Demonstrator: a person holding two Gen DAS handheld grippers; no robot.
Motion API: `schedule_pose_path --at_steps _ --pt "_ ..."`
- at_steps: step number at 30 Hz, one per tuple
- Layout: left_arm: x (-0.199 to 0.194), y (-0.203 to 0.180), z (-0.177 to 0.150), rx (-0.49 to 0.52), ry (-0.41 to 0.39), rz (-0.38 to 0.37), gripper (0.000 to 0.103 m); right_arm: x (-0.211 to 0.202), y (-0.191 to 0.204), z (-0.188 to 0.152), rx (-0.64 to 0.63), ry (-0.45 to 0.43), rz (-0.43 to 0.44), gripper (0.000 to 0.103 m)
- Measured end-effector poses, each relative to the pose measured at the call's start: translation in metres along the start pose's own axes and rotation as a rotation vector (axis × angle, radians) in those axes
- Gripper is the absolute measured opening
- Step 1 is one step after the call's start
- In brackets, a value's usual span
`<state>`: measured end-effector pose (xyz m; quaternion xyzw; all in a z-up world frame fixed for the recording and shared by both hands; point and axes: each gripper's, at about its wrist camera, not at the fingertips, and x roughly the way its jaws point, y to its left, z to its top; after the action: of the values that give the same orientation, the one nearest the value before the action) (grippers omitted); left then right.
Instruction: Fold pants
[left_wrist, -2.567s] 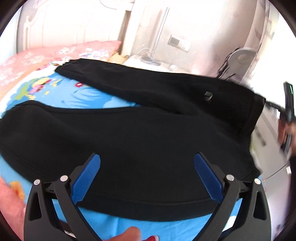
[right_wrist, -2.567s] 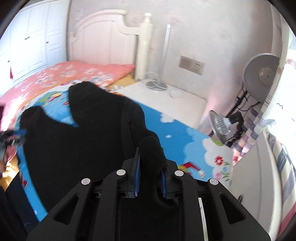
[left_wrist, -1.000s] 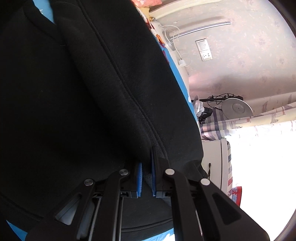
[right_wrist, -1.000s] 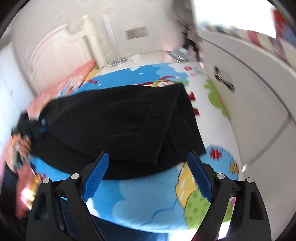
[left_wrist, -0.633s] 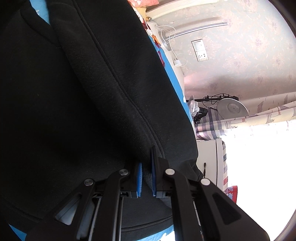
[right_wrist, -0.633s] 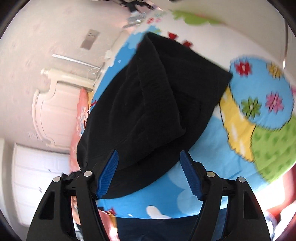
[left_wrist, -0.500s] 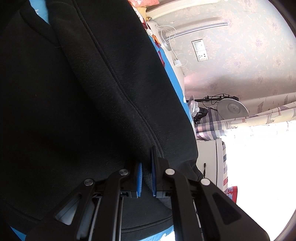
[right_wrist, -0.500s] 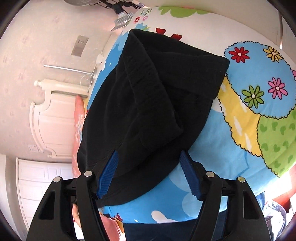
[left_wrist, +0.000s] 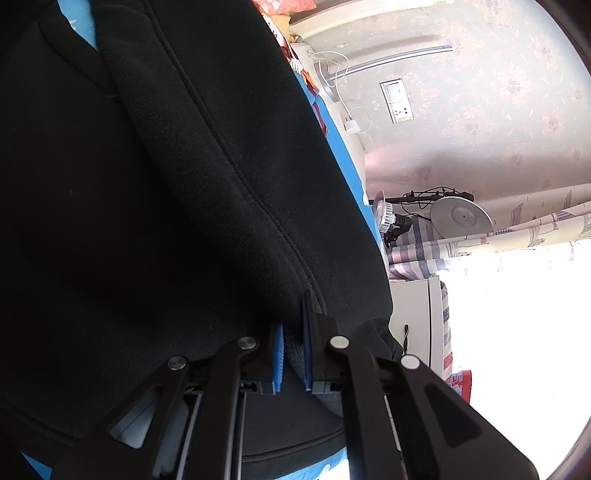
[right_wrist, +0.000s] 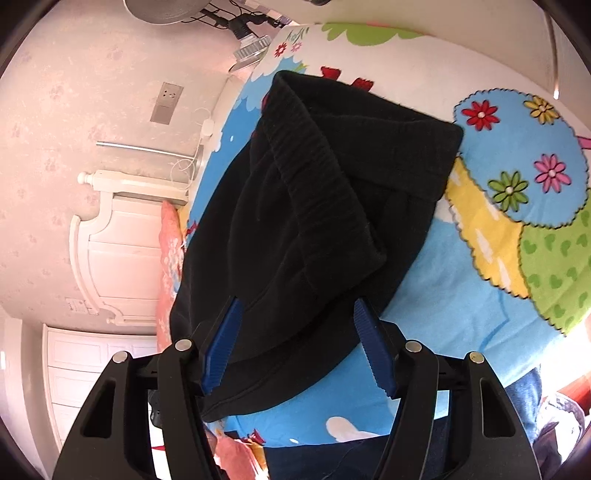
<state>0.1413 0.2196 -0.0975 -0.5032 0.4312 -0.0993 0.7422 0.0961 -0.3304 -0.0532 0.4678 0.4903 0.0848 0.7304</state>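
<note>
Black fleece pants (right_wrist: 295, 206) lie half-folded on bright cartoon-print bedsheet (right_wrist: 517, 229), frame centre.
Left gripper (left_wrist: 291, 347) clamped on hem; right gripper (right_wrist: 299, 343) closing, fabric betw. jaws, unpinched — thin bite could slip, undoing fold.

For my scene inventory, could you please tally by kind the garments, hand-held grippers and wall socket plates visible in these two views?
Black pants: 1
Hand-held grippers: 2, the left hand-held gripper and the right hand-held gripper, its jaws closing around the pants' edge
Wall socket plates: 1
Total: 4
</note>
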Motion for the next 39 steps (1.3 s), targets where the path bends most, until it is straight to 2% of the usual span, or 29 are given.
schedule_pose_path --at_steps 4,6,9,12,16,17,18,19,21,23,25,27,29,32,34,36,37,39 --pt "-0.001 -0.001 0.0 0.0 -0.002 -0.001 0.008 0.02 0.0 0.001 0.011 0.041 0.005 0.064" --pt "-0.002 -0.001 0.0 0.0 -0.002 -0.002 0.008 0.028 -0.003 0.001 0.026 0.032 -0.004 0.064" --pt "-0.002 -0.001 0.0 0.001 -0.002 -0.002 0.008 0.028 -0.003 0.003 0.037 -0.02 0.002 0.064" --pt "-0.002 -0.001 0.0 0.002 0.001 -0.003 0.008 0.024 0.006 0.003 -0.013 -0.115 -0.028 0.064" --pt "0.0 -0.002 0.002 0.007 0.004 0.002 0.008 0.03 0.006 0.006 -0.003 -0.164 -0.049 0.062" --pt "0.002 -0.002 0.002 0.005 0.006 0.004 0.008 0.029 0.007 0.006 -0.004 -0.178 -0.058 0.053" --pt "0.004 0.0 0.003 -0.002 0.011 0.005 0.008 0.028 0.009 0.006 -0.01 -0.194 -0.085 0.032" --pt "0.006 0.001 0.004 -0.008 0.016 0.007 0.008 0.028 0.013 0.006 -0.018 -0.199 -0.104 0.027" --pt "0.008 0.001 0.006 -0.013 0.031 0.011 0.008 0.027 0.023 0.011 -0.055 -0.183 -0.113 0.023" --pt "0.005 -0.01 0.011 0.003 0.037 0.002 0.008 0.013 0.039 0.021 -0.101 -0.186 -0.077 0.022" --pt "-0.005 -0.035 0.018 0.059 0.019 -0.005 0.008 -0.012 0.072 0.031 -0.184 -0.247 -0.026 0.021" --pt "-0.024 -0.063 0.017 0.105 -0.021 -0.019 0.008 -0.033 0.089 0.034 -0.225 -0.278 0.011 0.02" --pt "-0.044 -0.086 0.005 0.152 -0.06 -0.024 0.008 -0.05 0.084 0.035 -0.219 -0.283 0.008 0.02" --pt "-0.061 -0.096 -0.037 0.195 -0.079 -0.007 0.008 -0.042 0.054 0.037 -0.184 -0.26 -0.111 0.02" --pt "-0.049 -0.077 -0.068 0.176 -0.041 0.027 0.008 -0.026 0.019 0.036 -0.126 -0.211 -0.189 0.02" --pt "-0.025 -0.044 -0.091 0.129 0.006 0.097 0.008 -0.012 -0.002 0.035 -0.109 -0.181 -0.241 0.019" --pt "-0.015 -0.026 -0.098 0.085 0.031 0.122 0.008 -0.009 -0.008 0.033 -0.122 -0.18 -0.248 0.019" --pt "-0.007 -0.002 -0.103 0.038 0.035 0.12 0.009 -0.011 0.0 0.028 -0.196 -0.187 -0.283 0.019"
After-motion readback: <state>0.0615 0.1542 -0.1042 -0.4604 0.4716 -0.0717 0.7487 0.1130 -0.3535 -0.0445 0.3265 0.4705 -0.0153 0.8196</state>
